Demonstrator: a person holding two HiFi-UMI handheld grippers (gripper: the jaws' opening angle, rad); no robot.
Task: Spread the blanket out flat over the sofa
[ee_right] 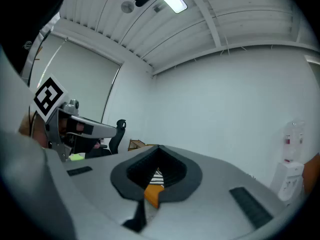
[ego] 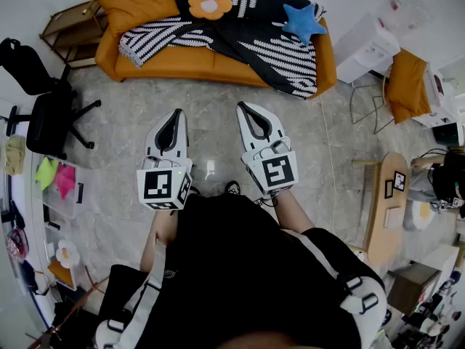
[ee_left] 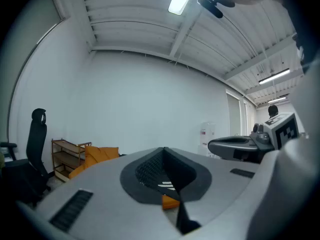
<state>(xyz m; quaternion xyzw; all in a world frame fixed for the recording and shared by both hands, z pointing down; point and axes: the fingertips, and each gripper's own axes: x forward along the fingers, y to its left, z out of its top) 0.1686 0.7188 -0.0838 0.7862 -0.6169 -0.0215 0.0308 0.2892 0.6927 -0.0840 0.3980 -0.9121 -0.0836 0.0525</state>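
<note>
The striped blanket [ego: 240, 43] is lying crumpled and slantwise across the orange sofa [ego: 182, 64]. One end is bunching on the left of the seat and the other is spilling over the front edge at the right, down toward the floor [ego: 336, 126]. A flower cushion [ego: 210, 4] and a blue star cushion [ego: 303, 22] are sitting on top of it, and a plain orange cushion [ego: 138, 2] is leaning in the left corner. I am standing well apart from all this, holding both tongs level and pointing them at the sofa. My left tongs [ego: 176, 113] and my right tongs [ego: 243, 107] are each pressed together, pinching nothing. An office chair [ego: 43, 100] is standing off to my left, out of my path.

I am judging the spreading as not yet begun. To do it well I am thinking of stepping close, spreading both tongs, and shifting the two cushions that are pinning the cloth. Then I would be pinching one edge at two points far apart, catching a single layer only, and drawing outward evenly so the stripes are running straight
</note>
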